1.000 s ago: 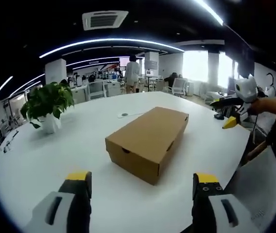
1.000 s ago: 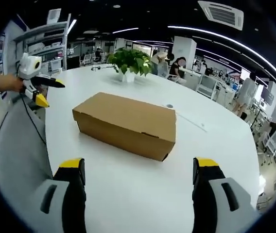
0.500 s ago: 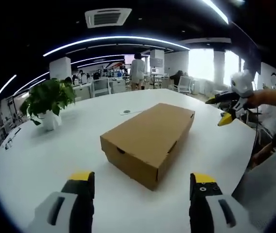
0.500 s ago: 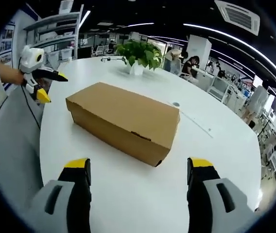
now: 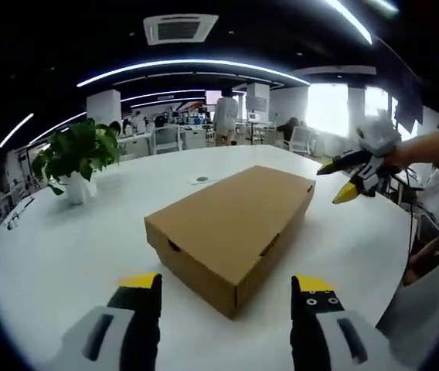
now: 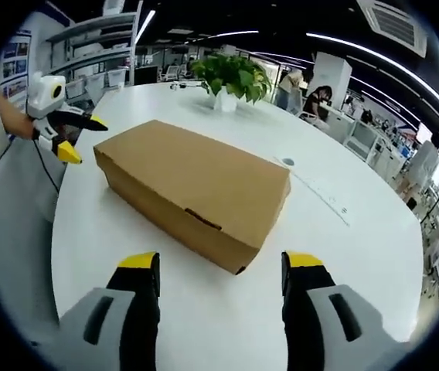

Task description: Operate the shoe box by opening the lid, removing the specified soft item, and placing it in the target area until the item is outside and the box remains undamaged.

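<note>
Holding your left gripper (image 5: 226, 287) and right gripper (image 6: 219, 267) open, you face the closed shoe box (image 5: 231, 219) (lid on) on the white surface (image 5: 65, 255).

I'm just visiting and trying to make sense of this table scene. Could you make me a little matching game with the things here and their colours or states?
Things:
1. shoe box
2. potted plant
3. left gripper
4. table

Descriptions:
A. white, round-edged
B. brown cardboard, lid shut
C. green leaves, white pot
D. yellow-tipped jaws, spread apart

Pairs: 1-B, 2-C, 3-D, 4-A
</note>
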### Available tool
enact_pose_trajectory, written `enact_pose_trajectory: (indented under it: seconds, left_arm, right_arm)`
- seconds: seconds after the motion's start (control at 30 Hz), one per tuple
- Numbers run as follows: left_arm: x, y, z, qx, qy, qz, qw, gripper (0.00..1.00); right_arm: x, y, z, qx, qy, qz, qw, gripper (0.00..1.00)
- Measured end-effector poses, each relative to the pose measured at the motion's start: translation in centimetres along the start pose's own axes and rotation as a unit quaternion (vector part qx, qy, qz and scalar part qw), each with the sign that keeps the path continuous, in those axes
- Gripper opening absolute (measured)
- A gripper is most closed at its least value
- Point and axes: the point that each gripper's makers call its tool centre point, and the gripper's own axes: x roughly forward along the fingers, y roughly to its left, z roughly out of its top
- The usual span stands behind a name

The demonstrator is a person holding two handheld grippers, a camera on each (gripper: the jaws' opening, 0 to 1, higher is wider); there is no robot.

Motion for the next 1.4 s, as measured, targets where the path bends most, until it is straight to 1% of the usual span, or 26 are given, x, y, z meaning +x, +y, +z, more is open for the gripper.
enact_pose_trajectory:
  seconds: [0.17, 0.33, 0.47, 0.57, 0.63, 0.73, 0.83, 0.93, 1.1, 1.4]
  left_arm:
    - [1.0, -0.3, 0.1, -0.001, 0.0, 0.009, 1.0, 0.68]
    - [2.0, -0.4, -0.1, 0.002, 0.007, 0.019, 0.9998, 0.64]
    - [2.3, -0.3, 0.0, 0.001, 0.007, 0.025, 0.9997, 0.62]
    - [2.6, -0.3, -0.2, 0.001, 0.011, 0.027, 0.9996, 0.61]
    - [2.7, -0.2, -0.3, 0.002, 0.013, 0.031, 0.9994, 0.58]
    - [2.8, -0.4, -0.5, 0.008, 0.016, 0.027, 0.9995, 0.53]
    - [3.0, -0.6, -0.5, 0.016, 0.018, 0.028, 0.9993, 0.53]
    - [2.9, -0.2, -0.5, 0.022, 0.014, 0.037, 0.999, 0.49]
    - [3.0, -0.2, -0.6, 0.021, 0.017, 0.037, 0.999, 0.49]
    - [2.9, -0.2, -0.6, 0.023, 0.023, 0.03, 0.999, 0.48]
  right_arm:
    - [1.0, -0.1, 0.2, 0.0, 0.007, 0.012, 0.9999, 0.56]
    - [1.8, -0.5, 0.1, -0.002, 0.016, 0.017, 0.9997, 0.52]
    - [2.3, -1.2, -0.2, -0.007, 0.02, 0.015, 0.9997, 0.47]
    - [2.7, -1.9, -0.4, -0.015, 0.022, 0.012, 0.9996, 0.45]
    - [2.7, -2.1, -0.3, -0.016, 0.023, 0.013, 0.9995, 0.44]
    - [3.1, -2.5, 0.2, -0.022, 0.018, 0.011, 0.9995, 0.41]
    - [3.2, -2.4, 0.1, -0.028, 0.022, 0.02, 0.9992, 0.41]
    - [3.2, -2.1, 0.0, -0.025, 0.024, 0.024, 0.9991, 0.4]
    - [3.3, -2.2, -0.1, -0.018, 0.025, 0.022, 0.9993, 0.39]
    - [3.4, -2.1, -0.5, 0.014, 0.016, 0.012, 0.9997, 0.38]
